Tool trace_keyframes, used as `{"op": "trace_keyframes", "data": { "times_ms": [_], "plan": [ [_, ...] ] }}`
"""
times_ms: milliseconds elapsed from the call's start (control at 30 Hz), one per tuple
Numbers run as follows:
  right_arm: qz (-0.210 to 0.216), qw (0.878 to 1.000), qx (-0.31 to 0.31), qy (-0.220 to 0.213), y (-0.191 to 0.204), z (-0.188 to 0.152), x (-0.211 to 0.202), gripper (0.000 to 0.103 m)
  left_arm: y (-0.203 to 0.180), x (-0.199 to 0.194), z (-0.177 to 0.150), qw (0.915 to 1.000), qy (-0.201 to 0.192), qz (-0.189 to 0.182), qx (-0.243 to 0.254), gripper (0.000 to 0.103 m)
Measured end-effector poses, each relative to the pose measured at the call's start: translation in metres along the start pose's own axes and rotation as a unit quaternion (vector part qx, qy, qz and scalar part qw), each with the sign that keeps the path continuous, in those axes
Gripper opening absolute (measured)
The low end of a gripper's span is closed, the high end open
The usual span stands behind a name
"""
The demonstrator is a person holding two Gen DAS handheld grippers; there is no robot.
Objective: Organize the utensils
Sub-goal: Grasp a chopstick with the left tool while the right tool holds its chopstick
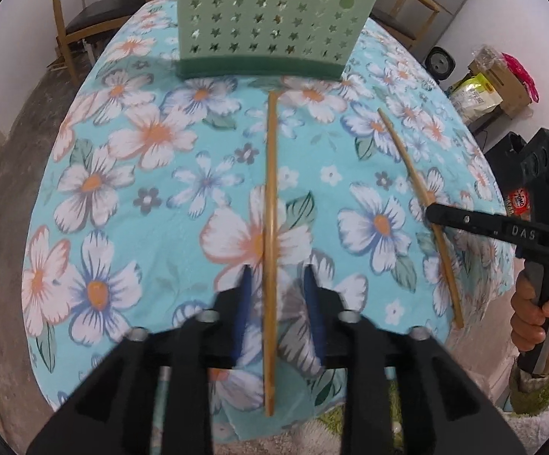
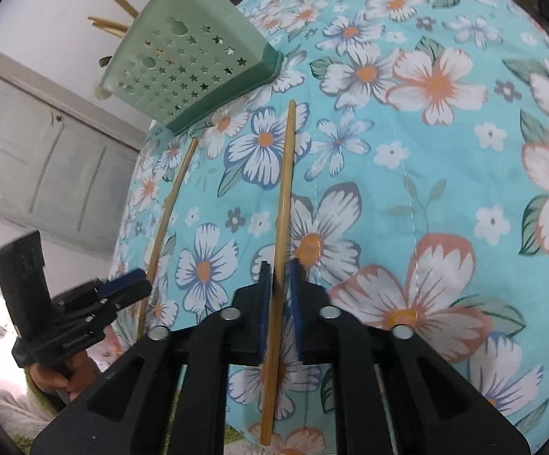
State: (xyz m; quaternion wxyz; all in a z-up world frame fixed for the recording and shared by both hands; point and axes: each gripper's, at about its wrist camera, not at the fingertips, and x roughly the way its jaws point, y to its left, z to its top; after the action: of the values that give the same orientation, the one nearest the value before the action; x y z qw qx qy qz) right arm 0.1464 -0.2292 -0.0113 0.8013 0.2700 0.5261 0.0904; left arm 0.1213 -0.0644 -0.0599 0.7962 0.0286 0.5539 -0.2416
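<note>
**Two chopsticks between parted tongs**

Left gripper — jaws apart, one chopstick lying between the blue pads, untouched. Right gripper — jaws narrowly parted around the second chopstick, no pad pressing it. Both sticks rest on the flowered tablecloth, near the green holder.

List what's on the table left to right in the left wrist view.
Chopstick between the left tool's fingers → second chopstick → right tool at its lower part. Green holder sits at the far end, spanning both.
</note>
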Motion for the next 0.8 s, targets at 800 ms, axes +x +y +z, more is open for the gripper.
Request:
{"op": "trace_keyframes", "data": {
  "times_ms": [800],
  "plan": [
    [-0.095,0.992,-0.076,-0.042,0.023,0.044,0.036,0.020,-0.036,0.058,0.066,0.9874,-0.043,0.128,0.082,0.016]
  ]
}}
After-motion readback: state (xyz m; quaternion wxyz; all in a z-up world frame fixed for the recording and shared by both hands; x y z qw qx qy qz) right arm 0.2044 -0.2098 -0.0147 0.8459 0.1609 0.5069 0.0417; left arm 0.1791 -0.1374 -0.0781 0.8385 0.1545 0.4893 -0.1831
